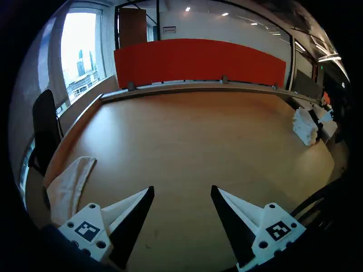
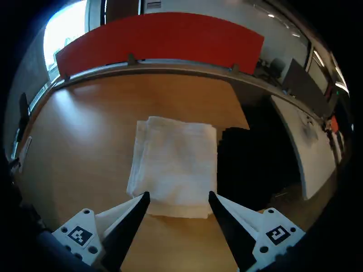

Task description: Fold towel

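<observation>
White towel [image 2: 174,165] lies folded; right hand-held gripper [image 2: 178,194] gapes empty over its near hem, left hand-held gripper [image 1: 182,188] likewise open, empty. I'd pinch all layers squarely.

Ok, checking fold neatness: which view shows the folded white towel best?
The right gripper view: the folded towel lies close and centred just beyond the right tongs, layered edges plain. The left gripper view shows a small white pile at the right edge of the table, possibly the same towel.
</observation>
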`<action>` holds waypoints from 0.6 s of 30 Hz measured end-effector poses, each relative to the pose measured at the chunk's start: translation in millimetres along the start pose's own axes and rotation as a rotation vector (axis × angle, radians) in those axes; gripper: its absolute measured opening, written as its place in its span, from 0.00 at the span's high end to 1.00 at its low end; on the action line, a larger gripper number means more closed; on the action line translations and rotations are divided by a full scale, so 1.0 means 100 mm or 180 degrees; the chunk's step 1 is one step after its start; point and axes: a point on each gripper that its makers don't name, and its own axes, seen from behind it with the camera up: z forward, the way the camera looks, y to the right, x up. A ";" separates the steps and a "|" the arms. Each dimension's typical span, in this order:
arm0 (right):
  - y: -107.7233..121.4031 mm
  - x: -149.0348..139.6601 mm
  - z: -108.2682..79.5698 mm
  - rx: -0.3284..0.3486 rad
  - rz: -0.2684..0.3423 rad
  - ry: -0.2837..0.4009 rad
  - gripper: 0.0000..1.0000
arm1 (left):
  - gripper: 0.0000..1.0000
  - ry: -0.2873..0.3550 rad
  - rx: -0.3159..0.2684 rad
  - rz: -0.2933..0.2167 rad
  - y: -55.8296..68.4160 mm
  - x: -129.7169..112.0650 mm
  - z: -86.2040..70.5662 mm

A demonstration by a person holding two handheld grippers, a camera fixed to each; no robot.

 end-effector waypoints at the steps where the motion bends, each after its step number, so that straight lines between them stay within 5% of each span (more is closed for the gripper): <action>1: -0.01 0.03 -0.01 -0.0017 0.0023 0.0049 0.00 | 0.08 0.0005 0.0002 -0.0009 0.00 0.01 0.00; 18: -0.28 0.70 -0.36 -0.0272 0.0302 0.1125 0.00 | 0.07 0.0063 -0.0003 -0.0085 0.00 0.11 0.07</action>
